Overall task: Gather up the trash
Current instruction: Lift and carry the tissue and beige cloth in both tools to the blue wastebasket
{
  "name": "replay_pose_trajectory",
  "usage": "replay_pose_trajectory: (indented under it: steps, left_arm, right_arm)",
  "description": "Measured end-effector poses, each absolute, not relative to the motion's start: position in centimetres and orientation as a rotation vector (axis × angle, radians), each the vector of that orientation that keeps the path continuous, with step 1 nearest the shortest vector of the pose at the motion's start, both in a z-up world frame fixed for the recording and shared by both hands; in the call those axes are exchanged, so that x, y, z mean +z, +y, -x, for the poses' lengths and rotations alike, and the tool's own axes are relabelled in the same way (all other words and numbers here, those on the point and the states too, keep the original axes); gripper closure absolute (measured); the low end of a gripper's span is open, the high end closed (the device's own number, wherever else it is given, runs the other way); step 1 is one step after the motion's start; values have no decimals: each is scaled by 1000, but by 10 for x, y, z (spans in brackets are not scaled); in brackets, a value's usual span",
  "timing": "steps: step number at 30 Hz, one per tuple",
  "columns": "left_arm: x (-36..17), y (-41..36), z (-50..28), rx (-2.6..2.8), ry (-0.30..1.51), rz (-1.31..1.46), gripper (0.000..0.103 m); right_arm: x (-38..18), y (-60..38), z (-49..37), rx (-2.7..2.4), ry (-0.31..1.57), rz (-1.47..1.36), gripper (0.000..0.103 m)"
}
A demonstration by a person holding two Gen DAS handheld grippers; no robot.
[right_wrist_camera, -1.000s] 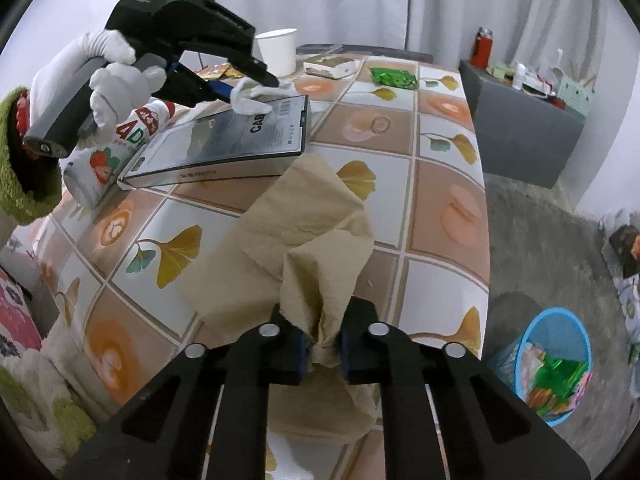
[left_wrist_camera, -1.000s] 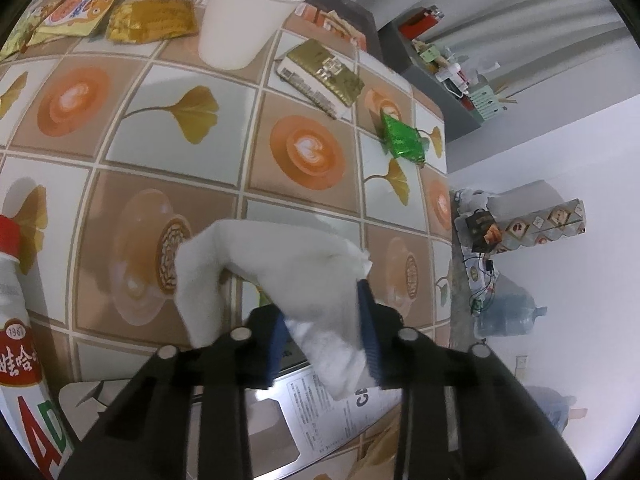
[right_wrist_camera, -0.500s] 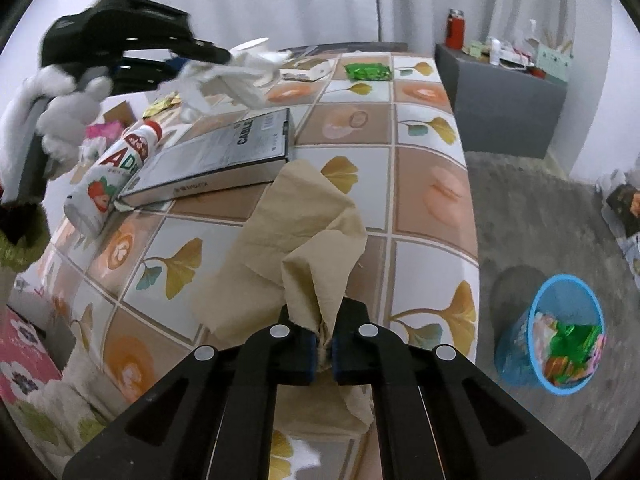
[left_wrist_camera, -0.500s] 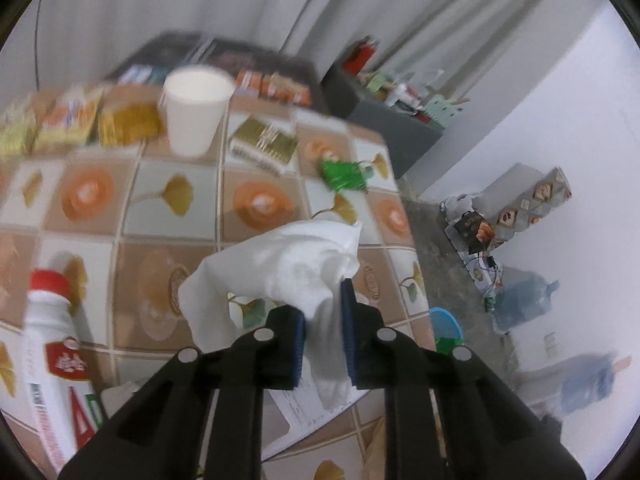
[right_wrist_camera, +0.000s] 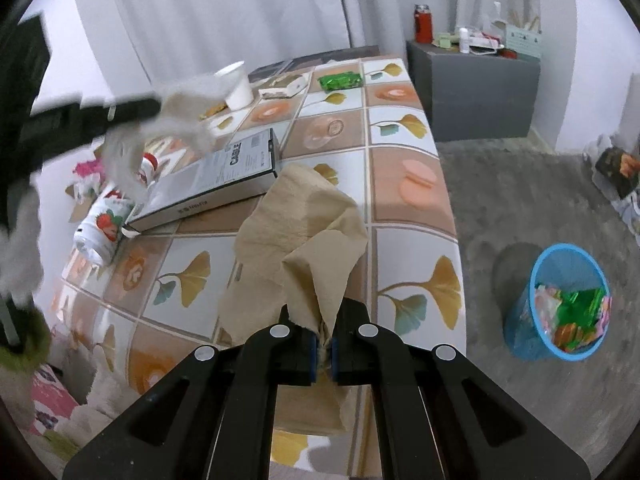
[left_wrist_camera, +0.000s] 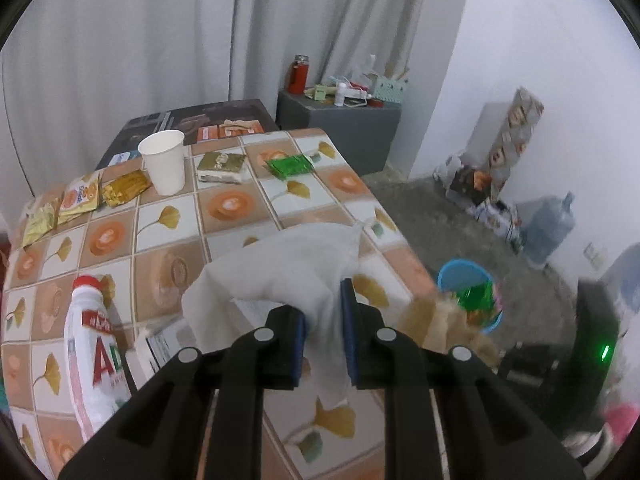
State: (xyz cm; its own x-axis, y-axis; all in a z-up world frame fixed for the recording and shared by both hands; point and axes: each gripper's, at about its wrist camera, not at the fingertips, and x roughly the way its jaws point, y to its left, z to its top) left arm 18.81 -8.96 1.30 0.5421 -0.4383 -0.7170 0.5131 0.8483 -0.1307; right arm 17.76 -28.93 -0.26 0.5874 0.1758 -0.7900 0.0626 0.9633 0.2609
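My left gripper [left_wrist_camera: 323, 312] is shut on a crumpled white tissue [left_wrist_camera: 288, 268], held in the air above the table. In the right wrist view that tissue [right_wrist_camera: 176, 120] shows blurred at the upper left, hanging from the dark left gripper. My right gripper [right_wrist_camera: 325, 344] is shut on a brown paper napkin [right_wrist_camera: 308, 232] that drapes up and over the table's near edge. A blue mesh waste bin [right_wrist_camera: 560, 308] with coloured wrappers inside stands on the grey floor to the right of the table; it also appears as the blue bin [left_wrist_camera: 468, 292] in the left wrist view.
On the tiled tablecloth [left_wrist_camera: 228, 204] stand a white paper cup [left_wrist_camera: 163, 160], a green wrapper [left_wrist_camera: 290, 166], a gold packet [left_wrist_camera: 222, 166], snack packets [left_wrist_camera: 80, 196], a white bottle [left_wrist_camera: 94, 356] and a flat cable box [right_wrist_camera: 216, 180]. A grey cabinet [right_wrist_camera: 476, 92] stands behind.
My left gripper closed on the white tissue, lifted it off the cable box and swung up and toward the table's right edge. The right gripper tightened on the brown napkin and barely moved.
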Motion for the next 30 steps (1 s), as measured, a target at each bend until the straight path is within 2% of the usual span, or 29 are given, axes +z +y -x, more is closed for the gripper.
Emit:
replay_pose_trajectory:
  steps: [11, 30]
  left_arm:
    - [-9, -101, -139, -494, 769, -190, 88]
    - [-3, -132, -112, -511, 671, -319, 88]
  right_arm:
    - [9, -303, -155, 18, 917, -360, 100]
    - [33, -344, -121, -110, 838, -434, 100]
